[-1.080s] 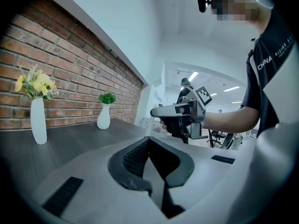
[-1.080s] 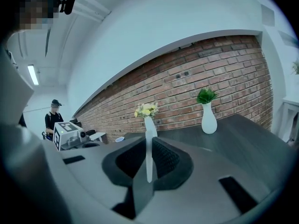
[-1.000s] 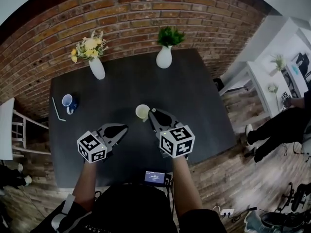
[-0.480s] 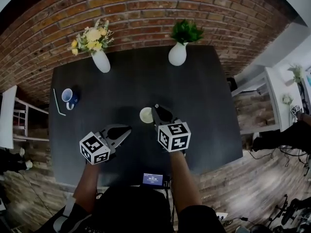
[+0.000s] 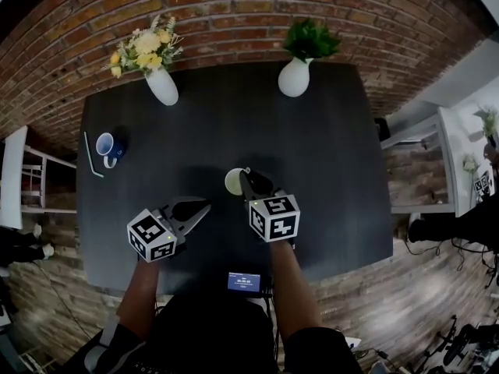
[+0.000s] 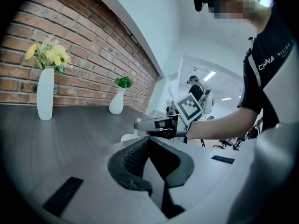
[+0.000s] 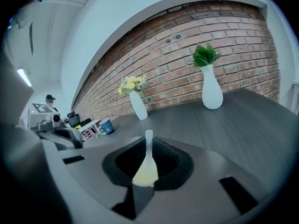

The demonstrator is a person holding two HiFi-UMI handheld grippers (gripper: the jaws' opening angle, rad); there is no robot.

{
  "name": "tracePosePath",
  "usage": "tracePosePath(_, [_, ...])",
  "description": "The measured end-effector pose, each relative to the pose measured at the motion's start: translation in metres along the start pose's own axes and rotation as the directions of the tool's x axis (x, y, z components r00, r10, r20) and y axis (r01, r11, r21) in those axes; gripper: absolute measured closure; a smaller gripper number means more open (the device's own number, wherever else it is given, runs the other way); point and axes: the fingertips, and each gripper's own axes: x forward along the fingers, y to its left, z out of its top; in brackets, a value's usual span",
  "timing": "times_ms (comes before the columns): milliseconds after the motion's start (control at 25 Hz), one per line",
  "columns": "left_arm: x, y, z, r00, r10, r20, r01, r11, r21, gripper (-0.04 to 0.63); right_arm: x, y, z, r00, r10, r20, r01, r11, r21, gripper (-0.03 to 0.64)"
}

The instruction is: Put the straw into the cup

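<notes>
A pale cup (image 5: 232, 181) stands near the middle of the dark table (image 5: 327, 154). My right gripper (image 5: 248, 181) is shut on the cup's right rim, and the pinched wall (image 7: 147, 169) shows as a pale strip between its jaws. My left gripper (image 5: 204, 206) hovers lower left of the cup, shut with nothing in it. In the left gripper view the cup (image 6: 129, 136) sits just under the right gripper (image 6: 140, 124). A thin white straw (image 5: 91, 156) lies at the table's far left, beside a blue mug (image 5: 108, 145).
A white vase with yellow flowers (image 5: 161, 84) and a white vase with a green plant (image 5: 295, 75) stand along the back edge by the brick wall. A small screen (image 5: 243, 281) sits at the near edge. A white shelf (image 5: 19, 185) is left of the table.
The head camera has shifted, so the table sits a little differently in view. The right gripper has stayed at the cup and the left gripper has barely moved.
</notes>
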Motion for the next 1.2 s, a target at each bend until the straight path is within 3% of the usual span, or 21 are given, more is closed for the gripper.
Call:
tracePosePath(320, [0.002, 0.004, 0.000, 1.000, 0.004, 0.000, -0.004, 1.000, -0.008, 0.592, 0.006, -0.002, -0.011, 0.999, -0.022, -0.034, 0.021, 0.999, -0.038, 0.571])
tracePosePath(960, [-0.005, 0.007, -0.003, 1.000, 0.019, -0.002, -0.019, 1.000, -0.010, 0.592, 0.005, -0.006, -0.015, 0.998, -0.041, -0.037, 0.042, 0.999, 0.006, 0.569])
tracePosePath(1200, [-0.009, 0.004, 0.004, 1.000, 0.018, 0.017, -0.018, 1.000, 0.001, 0.592, -0.013, -0.015, -0.003, 0.997, -0.079, 0.002, 0.078, 0.996, 0.035, 0.569])
